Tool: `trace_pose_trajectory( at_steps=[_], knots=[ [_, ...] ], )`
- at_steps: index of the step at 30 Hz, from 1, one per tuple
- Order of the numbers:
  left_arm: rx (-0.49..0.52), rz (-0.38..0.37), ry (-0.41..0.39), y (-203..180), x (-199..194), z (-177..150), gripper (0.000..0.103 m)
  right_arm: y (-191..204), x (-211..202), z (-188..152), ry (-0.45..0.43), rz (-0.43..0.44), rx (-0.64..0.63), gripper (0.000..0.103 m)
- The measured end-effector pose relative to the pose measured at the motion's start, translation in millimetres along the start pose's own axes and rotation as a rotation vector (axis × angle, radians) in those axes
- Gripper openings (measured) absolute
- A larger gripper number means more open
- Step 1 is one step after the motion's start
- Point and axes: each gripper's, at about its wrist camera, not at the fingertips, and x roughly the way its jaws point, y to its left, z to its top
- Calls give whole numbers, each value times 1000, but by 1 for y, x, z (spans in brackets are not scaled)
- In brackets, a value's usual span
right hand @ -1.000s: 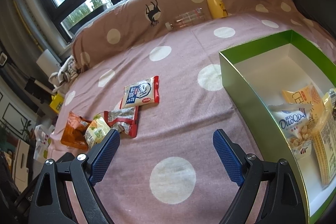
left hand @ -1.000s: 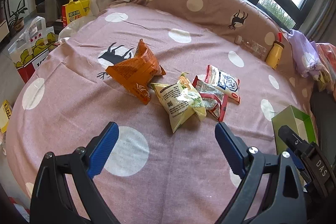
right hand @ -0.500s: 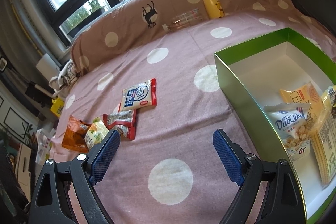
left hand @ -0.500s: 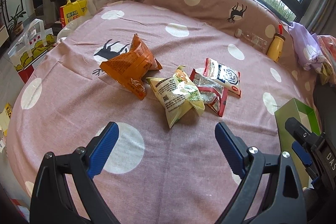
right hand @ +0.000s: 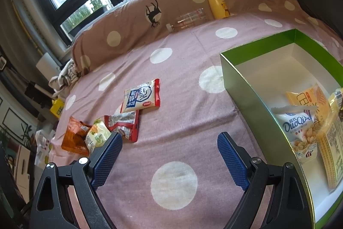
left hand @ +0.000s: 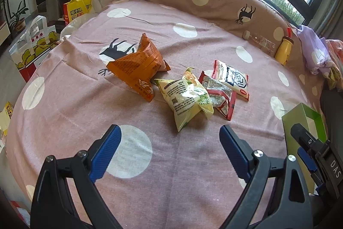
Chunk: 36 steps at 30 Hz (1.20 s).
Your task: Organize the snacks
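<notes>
Snacks lie in a loose cluster on the bed (left hand: 64,100), whose pink woven cover carries white dots and a dark deer print. Farthest left is a puffed orange foil packet (left hand: 137,70), creased and tent-shaped, with printing too small to read. Touching its lower corner is a glossy pale yellow-green packet (left hand: 186,98), pillow-shaped and crinkled, showing a small square code and fine text I cannot make out. Beside that lies a flat red-edged packet with a clear speckled window (left hand: 218,93), and overlapping its far end is a flat white packet with red ends and a blue label (right hand: 141,97) (the characters are not legible from here).

Well to the right stands a green cardboard box (right hand: 242,83), shiny outside, plain white inside, open at the top. It already holds a white bag lettered "DuoQiao" (right hand: 298,126), showing pictured nuts, an orange-yellow packet (right hand: 308,98) behind it, and a yellow ribbed one at the edge.

The left claw (left hand: 170,143) hovers with its ridged blue pads spread wide, empty, just short of the yellow-green packet. The right claw (right hand: 169,150) is likewise wide and empty over bare cover between cluster and box.
</notes>
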Motion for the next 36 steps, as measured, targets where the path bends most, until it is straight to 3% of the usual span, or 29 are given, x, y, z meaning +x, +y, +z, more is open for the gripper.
trace_pose_trajectory(
  at_steps=[20, 25, 36],
  knots=[
    [-80, 52, -48, 30, -8, 11, 93, 35, 6, -13, -17, 62, -106, 90],
    [-117, 37, -67, 41, -12, 15, 93, 42, 17, -20, 91, 215, -58, 90],
    [-182, 47, -70, 63, -13, 22, 93, 55, 20, -24, 86, 169, -100, 90]
  ],
)
